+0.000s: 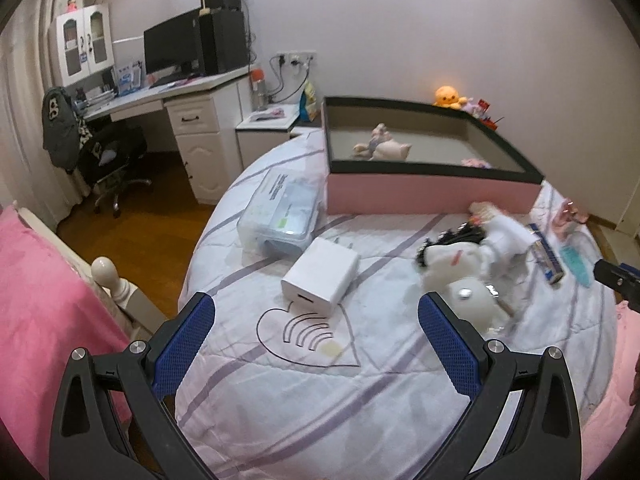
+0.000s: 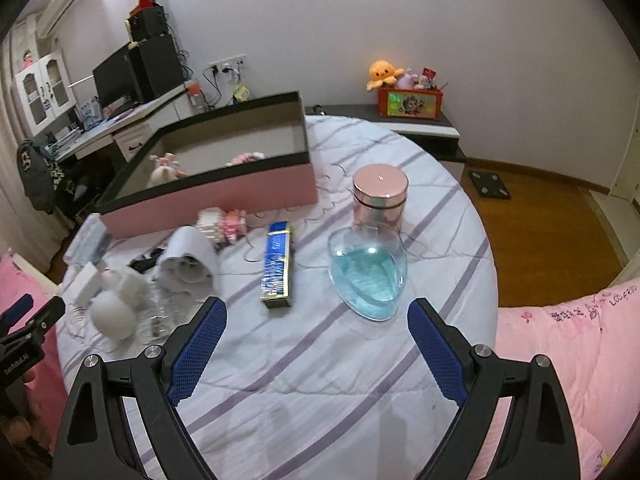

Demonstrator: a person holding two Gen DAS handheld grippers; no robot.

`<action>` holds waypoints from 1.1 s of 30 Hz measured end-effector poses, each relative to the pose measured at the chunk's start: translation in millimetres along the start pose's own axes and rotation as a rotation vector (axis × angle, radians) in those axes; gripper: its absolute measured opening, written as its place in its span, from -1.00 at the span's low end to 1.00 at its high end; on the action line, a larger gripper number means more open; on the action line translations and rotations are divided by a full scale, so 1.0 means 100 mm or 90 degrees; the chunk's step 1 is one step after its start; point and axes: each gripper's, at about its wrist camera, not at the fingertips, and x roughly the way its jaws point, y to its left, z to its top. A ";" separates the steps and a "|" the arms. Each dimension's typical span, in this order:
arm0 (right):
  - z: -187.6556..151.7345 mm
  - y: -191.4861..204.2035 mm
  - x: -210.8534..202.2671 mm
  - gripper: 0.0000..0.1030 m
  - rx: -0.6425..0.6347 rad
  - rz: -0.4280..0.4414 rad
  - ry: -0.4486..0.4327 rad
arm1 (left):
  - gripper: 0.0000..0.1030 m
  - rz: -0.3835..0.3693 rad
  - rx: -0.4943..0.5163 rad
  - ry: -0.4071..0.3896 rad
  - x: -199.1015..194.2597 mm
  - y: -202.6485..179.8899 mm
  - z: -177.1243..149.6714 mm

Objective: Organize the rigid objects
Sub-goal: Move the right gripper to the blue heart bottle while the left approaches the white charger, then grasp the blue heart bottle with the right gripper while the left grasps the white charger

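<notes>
My left gripper [image 1: 316,312] is open and empty above the bedspread, just short of a white charger block [image 1: 320,276]. A clear plastic lidded box [image 1: 280,212] lies beyond it. My right gripper [image 2: 316,320] is open and empty, near a clear bottle of blue liquid with a rose-gold cap [image 2: 370,264] lying on its side. A blue and gold long box [image 2: 277,264] lies left of it. A large pink box with a dark rim [image 2: 216,196] stands at the back and holds soft toys [image 1: 382,146].
A pile of white plush toys, a white cup and black cords [image 2: 160,276] lies on the round bed [image 2: 320,380]. Pink bedding [image 1: 36,304] lies at the left. A desk with a monitor [image 1: 172,46] and a chair stand beyond, over wooden floor.
</notes>
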 end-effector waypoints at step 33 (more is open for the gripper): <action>0.21 -0.21 0.69 0.11 -0.040 -0.032 0.049 | -0.17 -0.076 0.015 0.097 0.67 -0.09 0.17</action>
